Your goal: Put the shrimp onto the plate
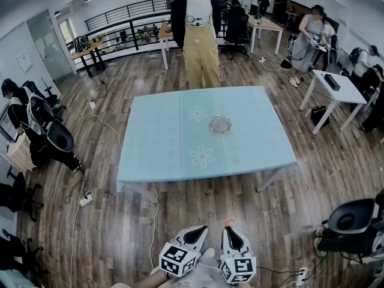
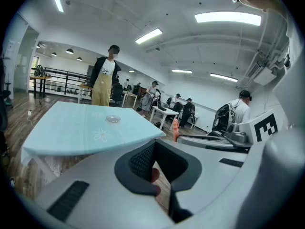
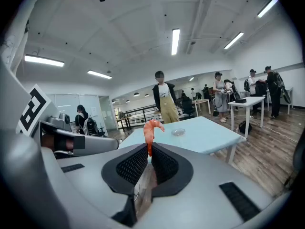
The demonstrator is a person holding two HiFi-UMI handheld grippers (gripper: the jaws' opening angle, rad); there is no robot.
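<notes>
Pinching the shrimp [image 3: 152, 129] upright, the right gripper [image 3: 148, 157] clamps its lower end.
Jaws of the left gripper [image 2: 156, 168] sit together, empty; the glass plate [image 1: 220, 123] rests on the table [image 1: 159, 143].

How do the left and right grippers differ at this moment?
The right gripper is shut on an orange shrimp that sticks up above its pads; the left gripper has its jaws drawn close with nothing between them. In the head view the left gripper angles toward the right gripper, which points straighter ahead. Both are held low, short of the table and its plate.
</notes>
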